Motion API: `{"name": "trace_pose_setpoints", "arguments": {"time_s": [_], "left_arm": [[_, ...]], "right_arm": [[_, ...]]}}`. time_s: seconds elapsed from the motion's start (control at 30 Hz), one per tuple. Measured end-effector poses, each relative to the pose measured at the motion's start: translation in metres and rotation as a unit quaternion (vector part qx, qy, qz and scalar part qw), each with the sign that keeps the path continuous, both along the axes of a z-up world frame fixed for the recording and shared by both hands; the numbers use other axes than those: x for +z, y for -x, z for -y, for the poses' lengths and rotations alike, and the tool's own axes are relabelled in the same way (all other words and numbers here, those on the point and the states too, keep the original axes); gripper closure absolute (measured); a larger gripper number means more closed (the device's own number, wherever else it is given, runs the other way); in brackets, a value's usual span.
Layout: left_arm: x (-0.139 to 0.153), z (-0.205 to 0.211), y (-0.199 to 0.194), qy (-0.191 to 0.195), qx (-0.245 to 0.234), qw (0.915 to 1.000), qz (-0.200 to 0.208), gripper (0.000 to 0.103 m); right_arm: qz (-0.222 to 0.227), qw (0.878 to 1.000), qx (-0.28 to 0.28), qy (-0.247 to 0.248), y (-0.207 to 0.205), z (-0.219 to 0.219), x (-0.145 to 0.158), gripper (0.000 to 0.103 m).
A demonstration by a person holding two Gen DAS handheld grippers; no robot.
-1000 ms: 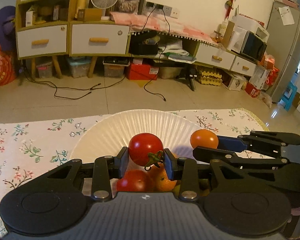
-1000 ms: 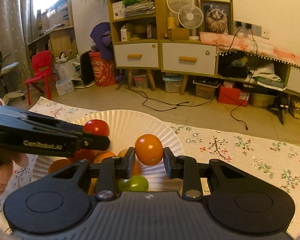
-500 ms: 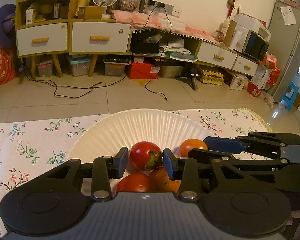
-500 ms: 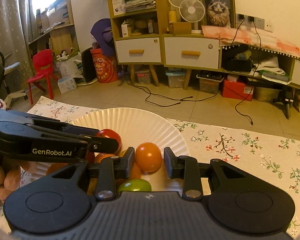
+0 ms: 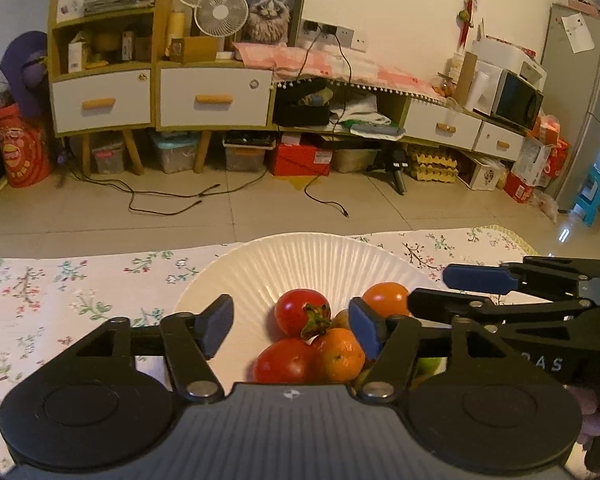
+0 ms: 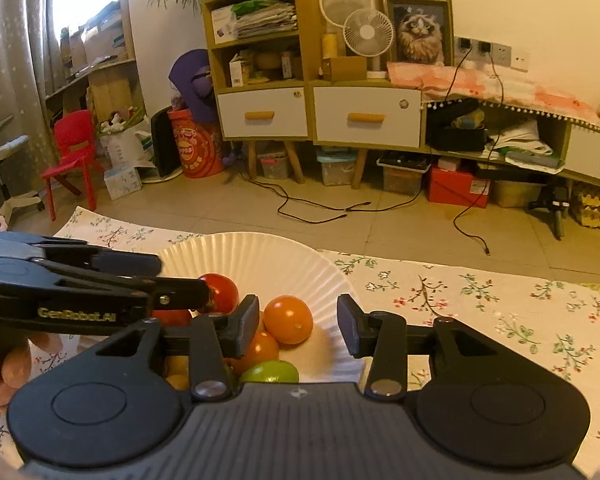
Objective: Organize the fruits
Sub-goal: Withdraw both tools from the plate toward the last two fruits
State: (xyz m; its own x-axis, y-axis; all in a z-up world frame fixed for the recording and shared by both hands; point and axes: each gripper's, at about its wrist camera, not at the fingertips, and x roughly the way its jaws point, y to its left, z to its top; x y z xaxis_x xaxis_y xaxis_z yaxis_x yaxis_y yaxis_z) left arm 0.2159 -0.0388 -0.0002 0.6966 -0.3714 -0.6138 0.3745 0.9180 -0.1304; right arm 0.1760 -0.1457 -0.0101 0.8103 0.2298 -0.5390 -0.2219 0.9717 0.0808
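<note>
A white paper plate (image 5: pixel 300 248) (image 6: pixel 260 248) on the floral cloth holds a pile of fruit. A red tomato (image 5: pixel 300 312) (image 6: pixel 220 292) with a green stem lies on the pile between the fingers of my left gripper (image 5: pixel 290 328) (image 6: pixel 176 278); its jaws are opening and the pads stand clear of it. An orange tomato (image 6: pixel 288 318) (image 5: pixel 386 298) rests between the fingers of my right gripper (image 6: pixel 298 326) (image 5: pixel 452 290), whose jaws are also opening, with a gap on the right side. A mandarin (image 5: pixel 338 354), a second red tomato (image 5: pixel 286 362) and a green fruit (image 6: pixel 270 372) lie lower in the pile.
The floral tablecloth (image 6: pixel 480 300) spreads to both sides of the plate, and the table's far edge drops to a tiled floor. The two grippers sit close together over the plate. A person's hand (image 6: pixel 4 360) holds the left gripper.
Both grippers sank toward the plate with their fruit, then their jaws spread. The red tomato and the orange tomato now rest on the pile, no longer pinched.
</note>
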Motion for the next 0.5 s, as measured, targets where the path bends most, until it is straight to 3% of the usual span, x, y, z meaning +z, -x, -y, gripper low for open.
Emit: {"name": "trace_pose_setpoints", "arguments": {"time_s": [0.17,0.5], "left_arm": [[0.004,-0.009,0.015,0.000,0.011,0.9999,0.005,0.032],[0.010,-0.027,0.047,-0.003,0.027,0.9996,0.004,0.025]], "right_arm": [[0.000,1.000,-0.014,0.001,0.010,0.002,0.002,0.049],[-0.002,1.000,-0.022,0.004,0.032,-0.002,0.007,0.036]]}}
